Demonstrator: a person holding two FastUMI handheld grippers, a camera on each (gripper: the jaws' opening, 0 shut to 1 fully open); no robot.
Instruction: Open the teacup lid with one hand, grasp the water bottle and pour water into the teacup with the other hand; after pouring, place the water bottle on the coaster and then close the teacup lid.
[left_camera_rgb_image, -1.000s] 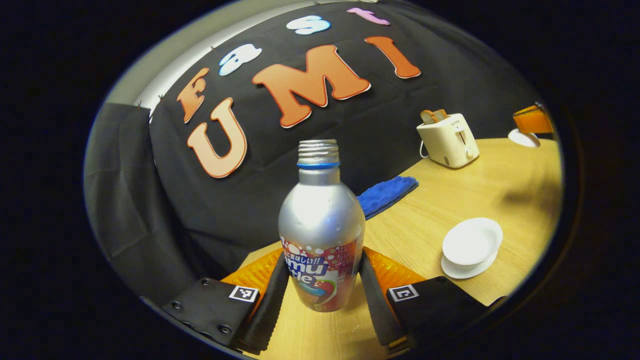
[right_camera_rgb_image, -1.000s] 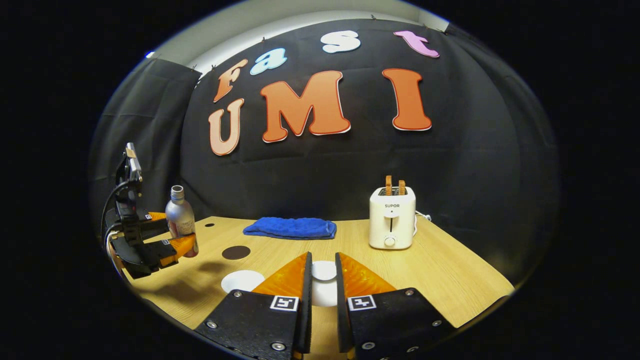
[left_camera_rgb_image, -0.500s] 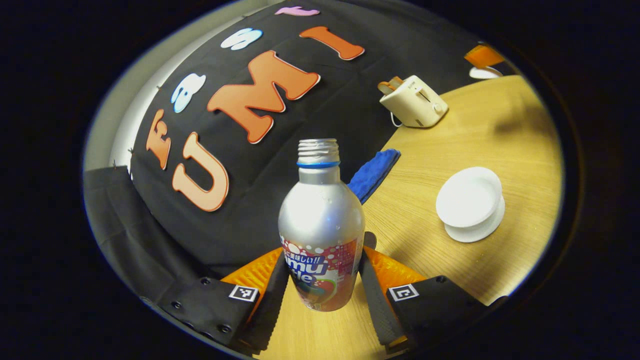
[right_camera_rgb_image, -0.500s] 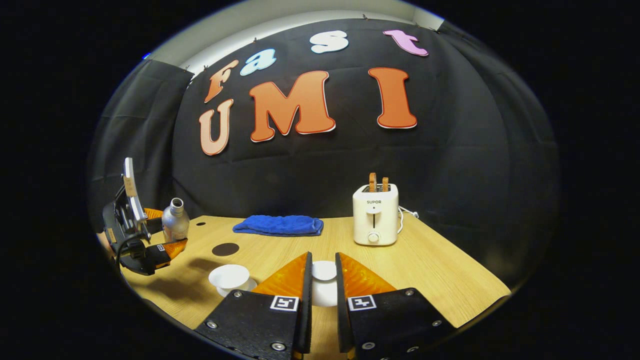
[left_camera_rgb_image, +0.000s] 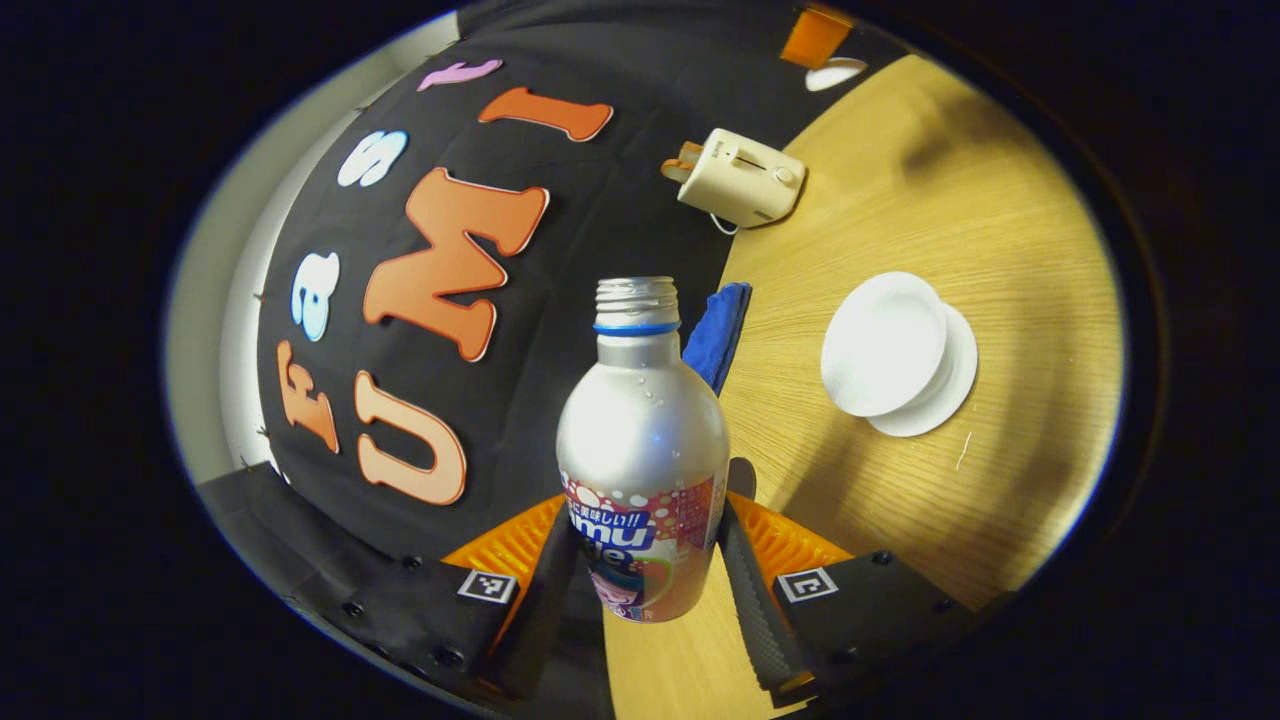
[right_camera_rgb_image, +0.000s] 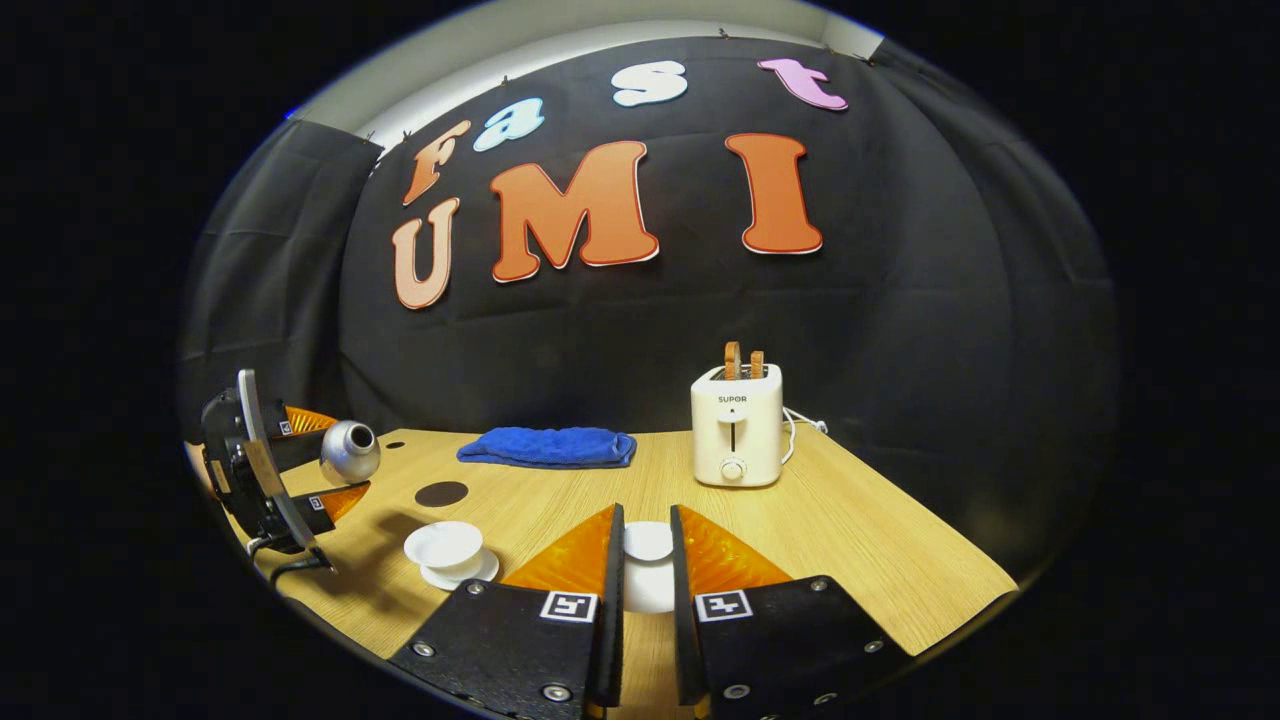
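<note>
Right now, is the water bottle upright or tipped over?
Tipped, held off the table. In the right gripper view the water bottle lies nearly sideways between the left gripper's fingers, mouth toward the teacup.

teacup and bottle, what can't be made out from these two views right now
- Water level in the water bottle: left gripper view, opaque metal wall.
- Inside of the teacup: right gripper view, too small and seen side-on.
- Rest of the teacup lid: right gripper view, the right gripper hides its sides.

A light wooden table (right_camera_rgb_image: 860, 540) stands against the black cloth wall (right_camera_rgb_image: 950, 300). At its back sit a cream toaster (right_camera_rgb_image: 736, 425) at one o'clock and a blue towel (right_camera_rgb_image: 548, 447) at eleven o'clock.
</note>
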